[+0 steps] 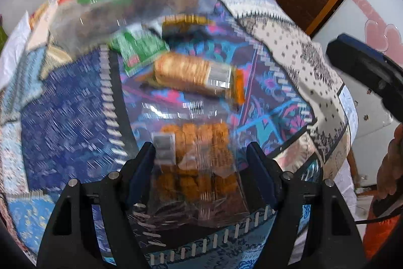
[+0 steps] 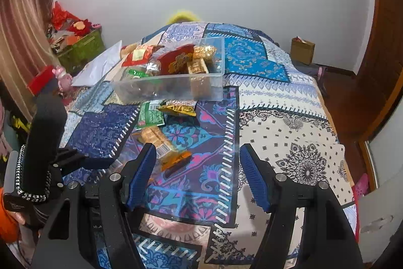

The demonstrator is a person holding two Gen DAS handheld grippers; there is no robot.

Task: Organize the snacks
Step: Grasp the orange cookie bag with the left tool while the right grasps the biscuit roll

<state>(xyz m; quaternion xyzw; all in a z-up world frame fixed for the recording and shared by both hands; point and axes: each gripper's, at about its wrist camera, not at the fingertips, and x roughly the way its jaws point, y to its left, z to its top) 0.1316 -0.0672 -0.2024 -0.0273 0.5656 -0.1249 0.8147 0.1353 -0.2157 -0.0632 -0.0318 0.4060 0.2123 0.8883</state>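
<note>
L gripper (image 1: 199, 168) spread wide over a clear cookie pack (image 1: 199, 163) lying on the patchwork bedspread (image 1: 63, 102), pads not touching it; pack's long axis runs near-to-far between the jaws. R gripper (image 2: 196, 175) also spread, nothing in it. Round cracker sleeve (image 1: 194, 75) lies farther off, long axis left-right, below the clear bin (image 2: 171, 82) w/ snacks.

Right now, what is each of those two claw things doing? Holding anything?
Left gripper: open, a clear pack of biscuits lies between its fingers, not clamped.
Right gripper: open, holding nothing, over the patterned bedspread.
</note>
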